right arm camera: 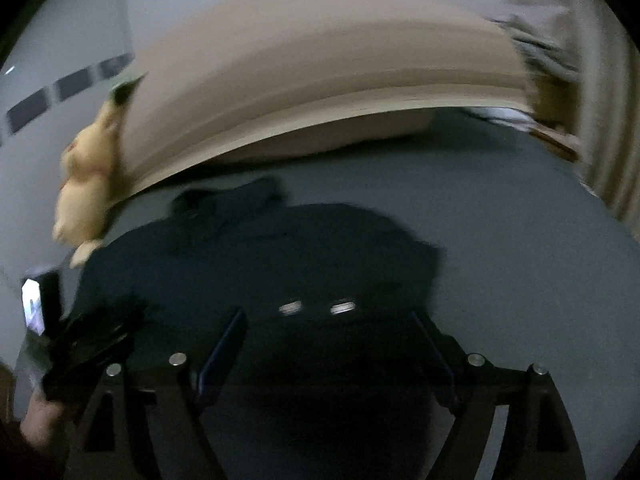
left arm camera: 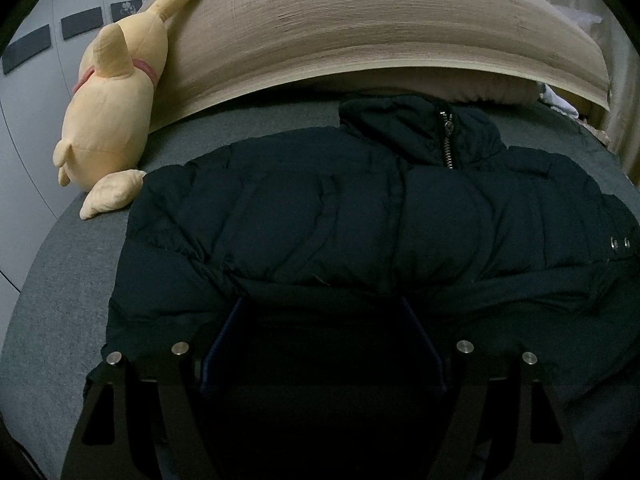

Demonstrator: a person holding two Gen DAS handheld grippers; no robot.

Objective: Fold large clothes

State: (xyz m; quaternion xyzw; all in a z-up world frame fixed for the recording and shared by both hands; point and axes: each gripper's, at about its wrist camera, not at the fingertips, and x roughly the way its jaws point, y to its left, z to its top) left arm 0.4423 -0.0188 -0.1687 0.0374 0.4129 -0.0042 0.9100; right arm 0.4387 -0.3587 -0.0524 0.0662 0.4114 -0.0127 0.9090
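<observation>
Two grippers, left (left arm camera: pixel 320 332) and right (right arm camera: pixel 326 344), both with jaws apart and nothing clamped, hang over one jacket (left arm camera: pixel 360 216). It is dark, puffy and quilted, zipped to the collar, spread flat on my grey bed (left arm camera: pixel 60 280) just beyond the fingertips. One yellow plush toy (left arm camera: pixel 112 112) leans against one tan headboard (left arm camera: pixel 360 28) behind.

no readable text, labels, brands or numbers anywhere
</observation>
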